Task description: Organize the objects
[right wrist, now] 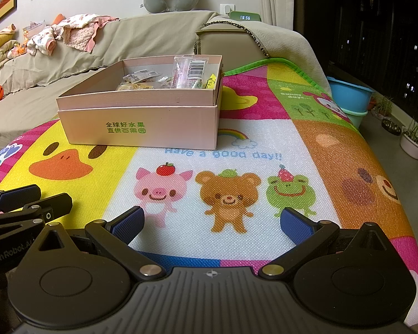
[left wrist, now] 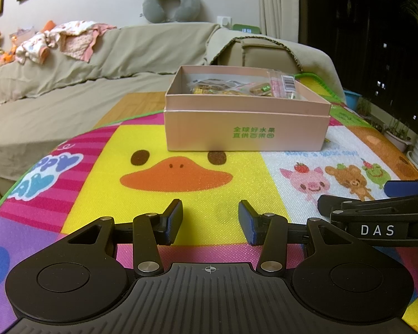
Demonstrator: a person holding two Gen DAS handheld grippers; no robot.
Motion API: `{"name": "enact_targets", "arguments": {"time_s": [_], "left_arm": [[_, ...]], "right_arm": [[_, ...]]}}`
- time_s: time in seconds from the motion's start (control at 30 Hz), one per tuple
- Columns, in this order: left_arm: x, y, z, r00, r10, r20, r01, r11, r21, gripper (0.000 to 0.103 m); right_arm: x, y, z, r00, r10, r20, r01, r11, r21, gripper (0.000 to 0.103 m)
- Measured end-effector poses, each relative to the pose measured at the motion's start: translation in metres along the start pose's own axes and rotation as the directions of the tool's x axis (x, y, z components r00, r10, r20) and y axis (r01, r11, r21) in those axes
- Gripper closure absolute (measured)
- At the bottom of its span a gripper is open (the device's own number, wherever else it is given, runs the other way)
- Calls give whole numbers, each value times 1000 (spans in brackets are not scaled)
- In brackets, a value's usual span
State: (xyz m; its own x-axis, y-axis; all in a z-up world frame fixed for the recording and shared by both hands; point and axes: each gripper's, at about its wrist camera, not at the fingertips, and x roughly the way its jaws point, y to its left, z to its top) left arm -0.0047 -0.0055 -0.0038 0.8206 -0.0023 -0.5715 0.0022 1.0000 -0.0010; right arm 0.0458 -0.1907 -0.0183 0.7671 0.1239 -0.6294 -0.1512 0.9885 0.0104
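Left wrist view: left tool [left wrist: 210, 220] parted, empty; right tool [right wrist: 212, 224] parted wider, empty. Pink box [left wrist: 246, 128] of packets [right wrist: 191, 71] ahead on desk [right wrist: 264, 194]. Approach advised level, rim cleared.

Under us we list one cartoon play mat [left wrist: 197, 144], spread flat, printed with a duck face, a pig, a bear and a frog. Directly on it, ahead of our left gripper [left wrist: 210, 224] and ahead-left of our right gripper [right wrist: 212, 224], stands one open pink cardboard box [right wrist: 142, 123] seated in its lid. Both grippers hover over bare mat.
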Motion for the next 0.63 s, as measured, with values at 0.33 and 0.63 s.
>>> {"name": "enact_targets", "arguments": {"time_s": [0.33,0.63], "left_arm": [[0,1,0,1000,-6,0,6,1000,-8,54],[2,3,2,1000,-18,1,18,1000,-18,54]], "right_arm": [[0,0,0,1000,0,0,0,1000,0,0],[0,0,0,1000,0,0,0,1000,0,0]]}}
